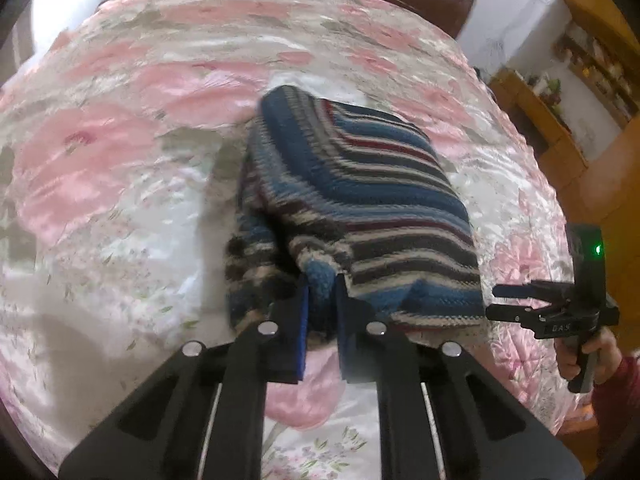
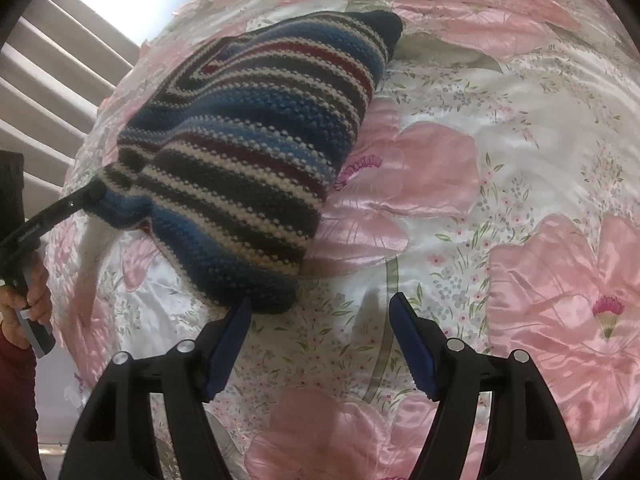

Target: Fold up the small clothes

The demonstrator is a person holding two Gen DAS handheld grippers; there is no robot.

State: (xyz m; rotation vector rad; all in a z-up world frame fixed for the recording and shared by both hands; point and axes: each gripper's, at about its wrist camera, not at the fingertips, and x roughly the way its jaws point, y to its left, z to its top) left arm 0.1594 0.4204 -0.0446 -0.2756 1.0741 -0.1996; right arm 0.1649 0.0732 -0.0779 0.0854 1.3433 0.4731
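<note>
Left claw (image 1: 322,292) is clamped on a blue edge of the striped knit garment (image 1: 360,208) and lifts that end off the floral bedspread (image 1: 120,184). The right claw (image 2: 320,320) hangs released, jaws wide apart, just beside the garment's near corner and gripping nothing. By my read the fold is partway: the knit looks doubled over but bunched, with squaring up left to do. In the right wrist view its long axis slants from the near edge up to a dark far tip (image 2: 386,24).

Both wrist views look down closely (sharing the striped knit (image 1: 352,200)).
</note>
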